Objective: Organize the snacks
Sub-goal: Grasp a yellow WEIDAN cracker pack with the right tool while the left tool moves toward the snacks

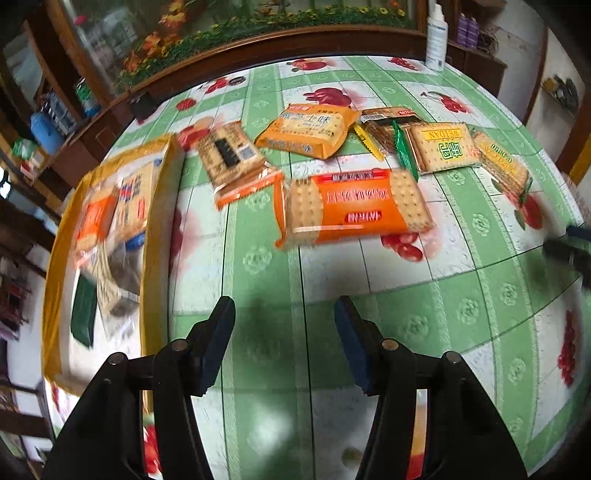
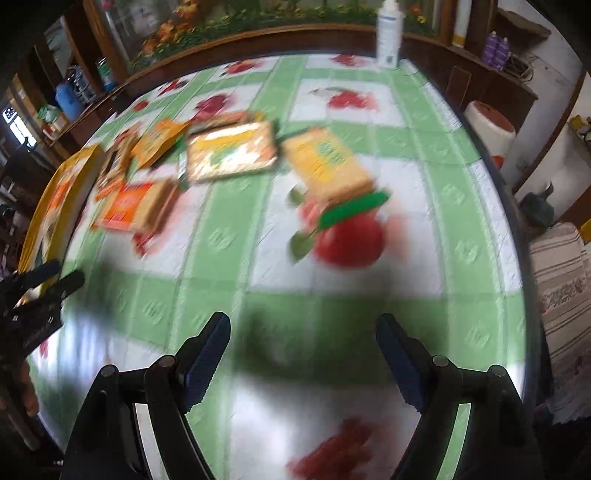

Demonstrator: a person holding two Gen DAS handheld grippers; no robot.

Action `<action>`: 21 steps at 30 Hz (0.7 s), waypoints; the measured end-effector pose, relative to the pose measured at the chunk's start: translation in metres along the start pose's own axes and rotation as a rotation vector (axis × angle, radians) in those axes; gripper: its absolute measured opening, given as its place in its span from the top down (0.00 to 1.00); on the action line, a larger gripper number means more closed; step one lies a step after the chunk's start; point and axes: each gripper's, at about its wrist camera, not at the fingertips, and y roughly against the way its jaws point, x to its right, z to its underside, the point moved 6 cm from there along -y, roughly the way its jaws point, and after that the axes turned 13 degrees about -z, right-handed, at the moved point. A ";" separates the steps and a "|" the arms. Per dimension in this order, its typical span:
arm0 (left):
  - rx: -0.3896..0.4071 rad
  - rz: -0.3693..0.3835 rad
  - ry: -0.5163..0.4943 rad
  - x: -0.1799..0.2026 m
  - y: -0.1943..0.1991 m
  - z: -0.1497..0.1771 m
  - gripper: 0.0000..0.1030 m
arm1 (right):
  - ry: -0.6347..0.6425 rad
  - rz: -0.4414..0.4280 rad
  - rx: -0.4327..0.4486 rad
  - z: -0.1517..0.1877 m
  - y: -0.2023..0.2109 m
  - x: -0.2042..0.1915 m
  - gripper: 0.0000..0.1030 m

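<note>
Several cracker packets lie on the table. An orange cracker packet (image 1: 354, 206) lies nearest, ahead of my left gripper (image 1: 284, 314), which is open and empty. Behind it are a small orange-edged packet (image 1: 232, 158), a yellow-orange packet (image 1: 306, 129) and a green-edged packet (image 1: 439, 147). A yellow tray (image 1: 159, 229) at the left holds several packets. My right gripper (image 2: 303, 332) is open and empty above bare tablecloth. In its blurred view a yellow packet with a green edge (image 2: 328, 166) lies ahead, beside another packet (image 2: 232, 151) and the orange one (image 2: 136, 203).
The table has a green and white fruit-print cloth (image 1: 266, 258). A white bottle (image 1: 436, 40) stands at the far edge, also in the right wrist view (image 2: 388, 33). Wooden shelving runs behind. The left gripper (image 2: 40, 280) shows at the left edge of the right wrist view.
</note>
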 end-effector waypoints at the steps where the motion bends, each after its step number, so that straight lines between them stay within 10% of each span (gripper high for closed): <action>1: 0.007 -0.009 -0.015 0.001 -0.002 -0.005 0.47 | 0.002 0.009 0.019 -0.009 0.000 0.007 0.19; 9: 0.039 0.012 -0.145 0.008 -0.015 -0.043 0.47 | 0.036 0.049 0.111 -0.072 -0.007 0.032 0.15; 21: -0.010 0.094 -0.192 0.002 -0.033 -0.077 0.47 | 0.122 0.041 -0.009 -0.102 -0.058 0.021 0.15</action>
